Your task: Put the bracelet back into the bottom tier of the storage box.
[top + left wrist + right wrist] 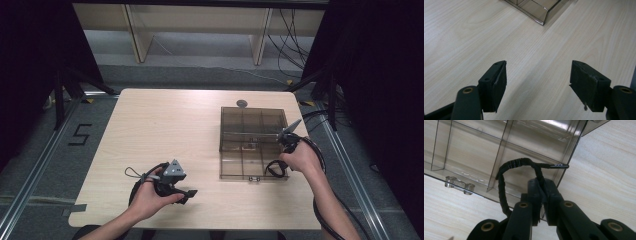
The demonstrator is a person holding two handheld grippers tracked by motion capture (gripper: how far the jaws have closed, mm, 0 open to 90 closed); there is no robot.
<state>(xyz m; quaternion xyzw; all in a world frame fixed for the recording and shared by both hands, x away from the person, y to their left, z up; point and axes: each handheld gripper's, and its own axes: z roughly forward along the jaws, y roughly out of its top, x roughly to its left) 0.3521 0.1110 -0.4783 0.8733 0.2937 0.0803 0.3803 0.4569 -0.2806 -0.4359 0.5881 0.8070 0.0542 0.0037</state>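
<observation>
Between the right hand-held gripper's (541, 185) pressed-together jaws: a black cord (517, 163), pinched near its tipped end, looping up w/ the tip over the clear box (474, 157) just ahead. Left hand-held gripper (537, 83) spread wide, nothing btwn, low over bare counter (461, 37); box corner well ahead of it.

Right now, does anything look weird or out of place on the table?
Nothing is spilled or broken. One oddity: the right hand-held gripper pinches a black cord that loops up over the edge of the clear compartment box instead of lying inside. The left hand-held gripper hangs open over bare table.
</observation>
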